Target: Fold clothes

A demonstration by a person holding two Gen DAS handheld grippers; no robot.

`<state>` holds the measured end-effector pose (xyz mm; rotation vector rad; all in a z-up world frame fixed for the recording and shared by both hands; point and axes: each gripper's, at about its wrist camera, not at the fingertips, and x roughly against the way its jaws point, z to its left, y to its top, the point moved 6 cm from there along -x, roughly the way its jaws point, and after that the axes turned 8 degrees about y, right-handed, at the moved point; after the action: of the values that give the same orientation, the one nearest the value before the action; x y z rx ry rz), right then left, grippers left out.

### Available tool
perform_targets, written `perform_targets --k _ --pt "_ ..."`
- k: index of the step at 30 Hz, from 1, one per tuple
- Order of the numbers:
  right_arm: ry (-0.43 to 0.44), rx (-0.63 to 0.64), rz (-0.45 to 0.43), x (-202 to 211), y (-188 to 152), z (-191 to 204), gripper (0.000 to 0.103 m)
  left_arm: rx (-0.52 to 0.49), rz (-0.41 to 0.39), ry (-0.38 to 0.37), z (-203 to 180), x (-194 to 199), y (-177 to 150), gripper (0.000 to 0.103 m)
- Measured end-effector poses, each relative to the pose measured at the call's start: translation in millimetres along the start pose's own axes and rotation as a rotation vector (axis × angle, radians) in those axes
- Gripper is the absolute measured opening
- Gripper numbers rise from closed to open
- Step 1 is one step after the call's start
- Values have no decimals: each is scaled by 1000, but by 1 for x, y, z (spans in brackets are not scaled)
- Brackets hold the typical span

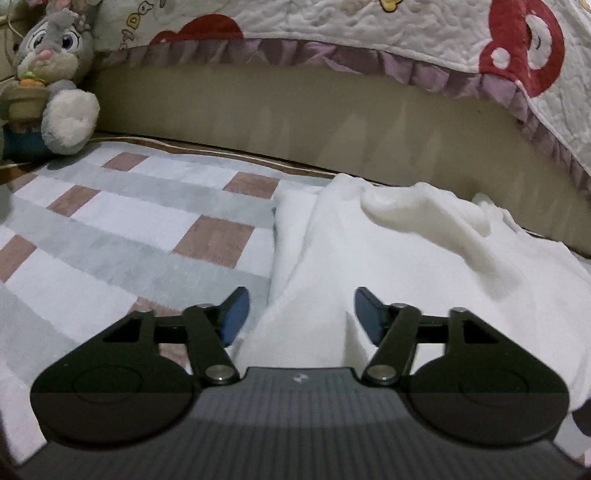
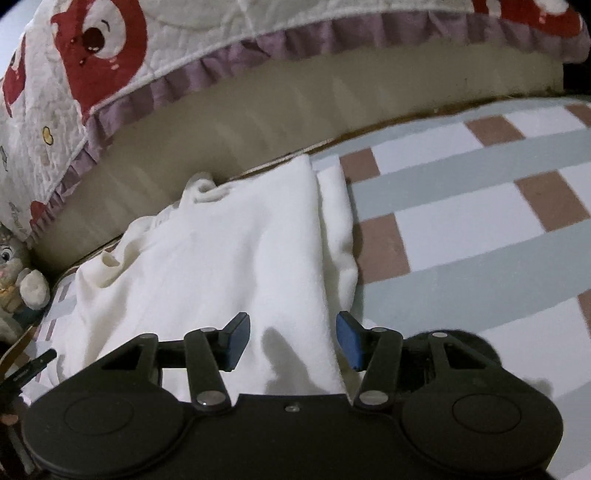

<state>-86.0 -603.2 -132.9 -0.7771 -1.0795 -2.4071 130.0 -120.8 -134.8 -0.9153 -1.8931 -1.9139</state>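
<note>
While agape, hand-held grippers [image 1: 301, 314] [image 2: 293, 341] low over garment [image 2: 229, 258]

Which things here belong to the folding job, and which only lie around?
For the job:
white garment
left gripper, open
right gripper, open

Just lying about:
plush rabbit
quilted cover
checked sheet

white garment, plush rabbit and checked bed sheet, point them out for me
white garment [image 2: 229, 251], right wrist view, flat middle panel
plush rabbit [image 1: 55, 40], left wrist view, its face
checked bed sheet [image 1: 122, 236], left wrist view, bare grey stripe
</note>
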Motion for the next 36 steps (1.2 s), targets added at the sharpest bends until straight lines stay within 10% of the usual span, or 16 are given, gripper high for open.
perform_targets --k 3,8,11,17,18,19,36 --pt "-8 -8 38 -9 -5 -6 58 -20 140 -56 0 -26 -12 79" --pt "-13 -4 101 -18 -14 -6 63 33 148 -50 1 -25 -11 76" --pt "-35 -59 128 -8 -26 -7 68 65 152 -47 2 -25 -11 31" --pt "-36 -102 93 -18 -30 -14 71 79 159 -9 -2 -25 -12 23" --pt "-33 -83 82 -22 -28 -12 63 72 158 4 -3 -26 -14 28" --pt "-35 -27 78 -26 -26 -8 26 93 156 -3 -2 -29 -16 30" --pt "-163 193 -37 48 -34 34 8 73 45 125 -1 91 -9 8"
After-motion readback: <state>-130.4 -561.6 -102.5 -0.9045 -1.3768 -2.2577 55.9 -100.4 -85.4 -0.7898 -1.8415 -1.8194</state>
